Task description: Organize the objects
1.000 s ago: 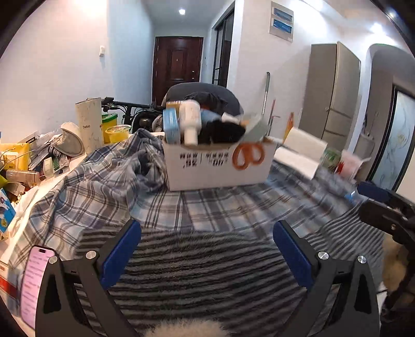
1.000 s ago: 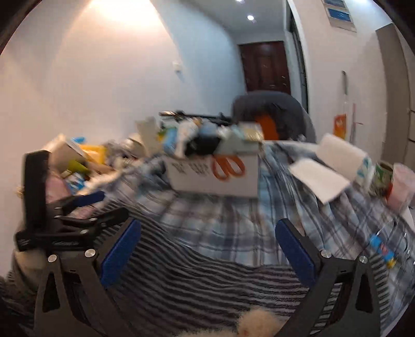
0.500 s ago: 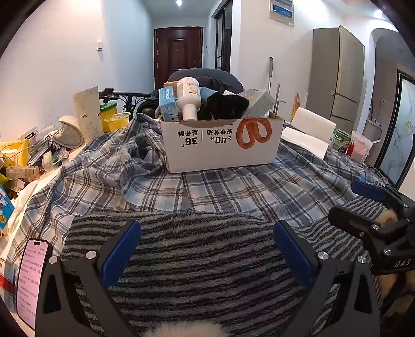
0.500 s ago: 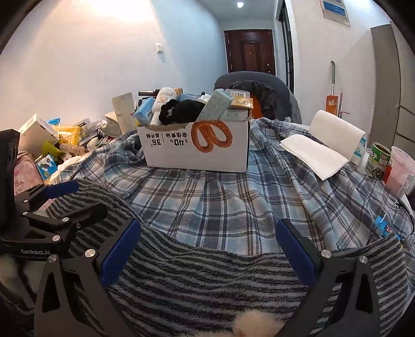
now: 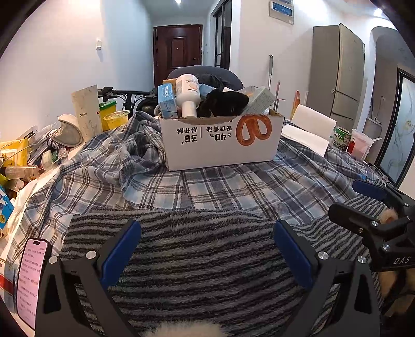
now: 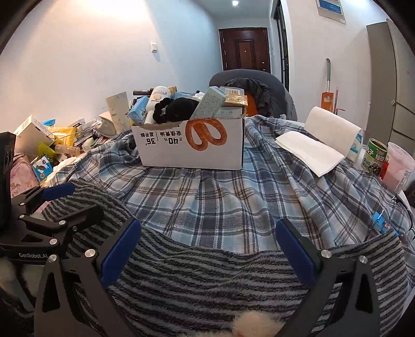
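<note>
box (image 5: 220,145) nearer and sharper, both grippers' fingers still spread

Bright recessed ceiling light (image 5: 178,1), sharp focus — heavy fisheye bending, dark vignetted corners.

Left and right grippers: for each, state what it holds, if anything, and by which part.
Neither holds anything. The left gripper and right gripper are both open above the striped fuzzy fabric, with nothing between their fingers.
</note>
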Tool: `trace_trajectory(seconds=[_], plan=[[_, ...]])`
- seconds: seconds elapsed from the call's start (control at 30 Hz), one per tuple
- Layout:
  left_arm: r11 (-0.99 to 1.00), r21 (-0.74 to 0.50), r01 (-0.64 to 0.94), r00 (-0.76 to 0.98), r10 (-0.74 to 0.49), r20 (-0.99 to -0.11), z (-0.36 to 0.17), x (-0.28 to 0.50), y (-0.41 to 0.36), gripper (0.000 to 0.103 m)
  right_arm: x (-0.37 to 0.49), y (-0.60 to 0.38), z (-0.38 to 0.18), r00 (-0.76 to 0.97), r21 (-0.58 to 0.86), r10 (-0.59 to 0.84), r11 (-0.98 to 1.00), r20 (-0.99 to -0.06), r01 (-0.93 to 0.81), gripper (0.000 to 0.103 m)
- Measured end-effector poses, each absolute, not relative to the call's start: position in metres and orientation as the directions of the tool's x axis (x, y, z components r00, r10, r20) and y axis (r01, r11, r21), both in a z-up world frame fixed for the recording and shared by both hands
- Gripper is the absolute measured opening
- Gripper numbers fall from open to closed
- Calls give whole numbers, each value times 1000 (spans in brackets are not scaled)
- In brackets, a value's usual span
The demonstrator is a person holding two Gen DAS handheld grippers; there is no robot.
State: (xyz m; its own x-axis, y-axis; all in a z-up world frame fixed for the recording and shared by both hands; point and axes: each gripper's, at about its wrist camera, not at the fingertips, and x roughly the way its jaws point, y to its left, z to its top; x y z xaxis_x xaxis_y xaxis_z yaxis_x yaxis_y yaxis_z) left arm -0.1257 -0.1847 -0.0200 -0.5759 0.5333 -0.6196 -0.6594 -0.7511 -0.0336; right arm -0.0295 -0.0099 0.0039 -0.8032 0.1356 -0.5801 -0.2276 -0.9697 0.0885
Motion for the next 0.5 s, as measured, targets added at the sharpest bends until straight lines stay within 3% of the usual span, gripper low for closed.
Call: trace_trajectory(seconds=[0.5], plan=[[-751,-33,-659,-576,532,-621,-20,-126,-185,103,-30,-10,4,-803,92,135,-969,-580,-230,103]])
